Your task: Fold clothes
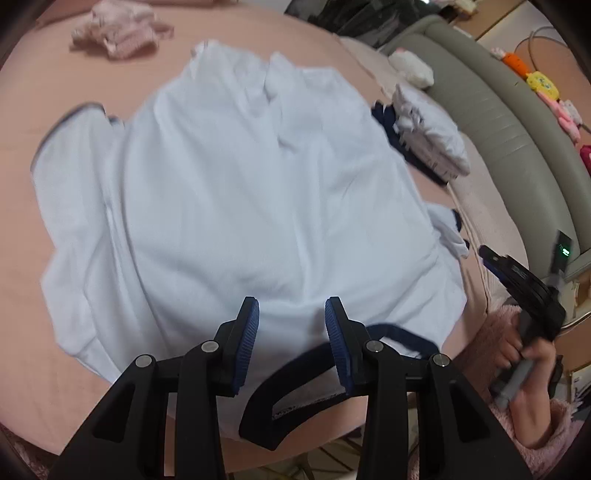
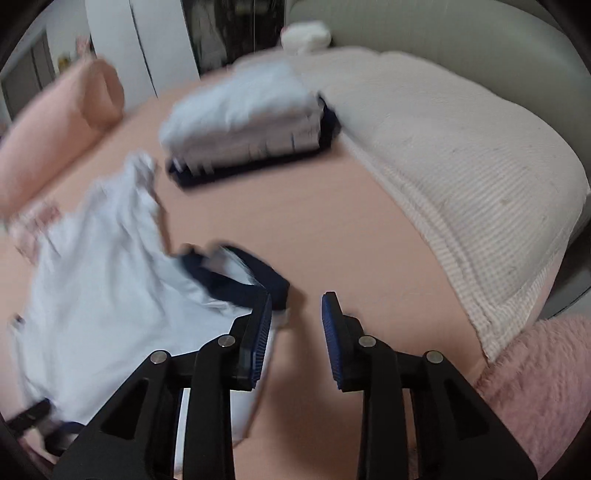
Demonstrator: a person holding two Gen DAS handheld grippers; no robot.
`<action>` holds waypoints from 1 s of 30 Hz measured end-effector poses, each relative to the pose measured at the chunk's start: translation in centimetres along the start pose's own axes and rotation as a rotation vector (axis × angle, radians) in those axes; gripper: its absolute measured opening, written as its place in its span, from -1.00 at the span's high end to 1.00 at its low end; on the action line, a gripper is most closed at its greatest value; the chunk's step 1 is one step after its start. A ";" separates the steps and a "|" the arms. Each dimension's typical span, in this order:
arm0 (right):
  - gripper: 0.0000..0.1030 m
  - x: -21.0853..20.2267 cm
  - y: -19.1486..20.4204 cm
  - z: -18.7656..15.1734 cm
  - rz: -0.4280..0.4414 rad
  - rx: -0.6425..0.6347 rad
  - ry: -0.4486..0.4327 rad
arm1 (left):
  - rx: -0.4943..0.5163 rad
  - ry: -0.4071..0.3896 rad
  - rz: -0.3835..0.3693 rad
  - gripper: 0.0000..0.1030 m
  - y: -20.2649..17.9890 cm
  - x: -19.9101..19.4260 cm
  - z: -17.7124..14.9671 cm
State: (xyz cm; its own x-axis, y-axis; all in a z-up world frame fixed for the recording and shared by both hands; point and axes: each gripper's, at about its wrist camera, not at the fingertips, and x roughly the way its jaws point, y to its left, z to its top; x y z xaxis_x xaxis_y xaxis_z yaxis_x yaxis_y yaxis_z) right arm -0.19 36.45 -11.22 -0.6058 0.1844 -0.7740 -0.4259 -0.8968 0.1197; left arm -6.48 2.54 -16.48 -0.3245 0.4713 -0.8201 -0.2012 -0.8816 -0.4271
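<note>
At the far left of the bed point(image 1: 22, 206), covered in a pink sheet, a small crumpled pink garment point(image 1: 118, 31) is seen, well apart from the work. Across the middle a white T-shirt point(image 1: 236, 192) with navy trim is spread, wrinkled rather than flat, one sleeve point(image 1: 70, 147) lying out to the left and the navy neckband point(image 1: 295, 373) nearest the camera. The left gripper point(image 1: 291, 343) is held over the collar end with its jaws spread; nothing is pinched between them, though whether one pad touches the cloth cannot be told. Further right, a stack of folded clothes point(image 2: 251, 122) is set on the sheet beside a pale ribbed blanket point(image 2: 461, 184). The right gripper point(image 2: 297, 332) is held over bare sheet just beside the other, navy-cuffed sleeve point(image 2: 236, 273), its jaws apart and empty. The shirt is judged light, soft and limp, so it should sag and crease wherever it is unsupported, and thin single layers may slip from the pads. Hold is best taken at the thicker seamed parts: shoulder seam, cuff or hem corner, with a pinch through both layers.
</note>
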 end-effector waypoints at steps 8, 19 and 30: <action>0.38 1.4 10.2 -6.3 0.242 -0.348 0.292 | 0.037 0.156 0.186 0.25 0.1 -0.1 -1.6; 0.29 0.2 10.4 -5.8 0.268 -0.316 0.272 | -0.365 -0.077 0.122 0.17 13.0 -3.6 1.7; 0.18 2.5 10.7 -6.0 0.253 -0.319 0.242 | -0.431 -0.166 -0.034 0.34 13.9 -2.7 2.8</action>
State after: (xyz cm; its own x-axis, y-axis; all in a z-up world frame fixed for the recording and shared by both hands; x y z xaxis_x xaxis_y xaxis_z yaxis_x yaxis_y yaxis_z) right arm -2.27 24.86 -15.63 -0.4740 -0.1211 -0.8721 -0.0340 -0.9872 0.1556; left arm -10.96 -10.90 -19.09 -0.4747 0.4671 -0.7459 0.1770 -0.7795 -0.6008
